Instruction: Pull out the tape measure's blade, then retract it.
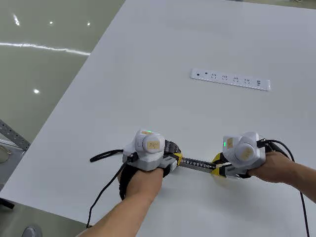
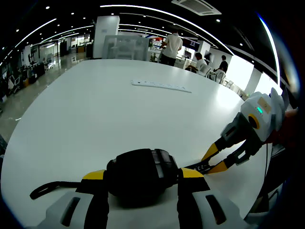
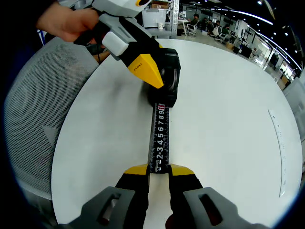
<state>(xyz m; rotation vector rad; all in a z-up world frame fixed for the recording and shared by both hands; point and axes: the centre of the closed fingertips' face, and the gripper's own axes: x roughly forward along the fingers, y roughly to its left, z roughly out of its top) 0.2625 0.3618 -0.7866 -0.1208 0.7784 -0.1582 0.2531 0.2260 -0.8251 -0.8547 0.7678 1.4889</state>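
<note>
The tape measure's case (image 2: 138,162) — a compact black housing, rigid and probably with some heft — sat on the white table (image 1: 163,59) near its front edge. It was clamped by its sides between the yellow-tipped jaws of the left gripper (image 2: 143,174), which seemed a sound hold, since the shell would not give. The blade (image 3: 160,136) was a thin metal strip, stiff along its length yet springy. It looked likely to kink if bent and to whip back if let go, so its end was the place to take it. The right gripper (image 3: 159,170) held it just there — jaws pinched nearly together on the tip, a short graduated length stretched straight across to the case.
</note>
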